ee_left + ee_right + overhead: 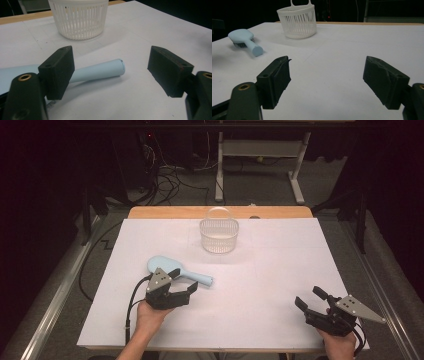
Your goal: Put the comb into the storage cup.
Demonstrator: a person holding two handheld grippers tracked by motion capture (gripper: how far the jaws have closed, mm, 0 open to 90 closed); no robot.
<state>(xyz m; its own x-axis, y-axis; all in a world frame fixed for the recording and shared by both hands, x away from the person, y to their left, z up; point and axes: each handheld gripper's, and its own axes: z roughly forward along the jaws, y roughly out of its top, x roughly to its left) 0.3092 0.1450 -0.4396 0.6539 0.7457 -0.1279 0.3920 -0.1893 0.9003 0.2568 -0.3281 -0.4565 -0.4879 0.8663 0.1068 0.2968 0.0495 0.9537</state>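
The left tongs (186, 288) stand open just over the pale blue hairbrush (180, 271) lying on the table (280, 270) — its head partly hidden behind them. The right tongs (311, 298) gape empty, well apart; the white basket (219, 235) sits beyond.

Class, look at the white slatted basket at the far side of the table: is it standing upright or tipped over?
Upright. The basket stands on its base on the table, rim upward, its handle rising above the rim in the right gripper view.
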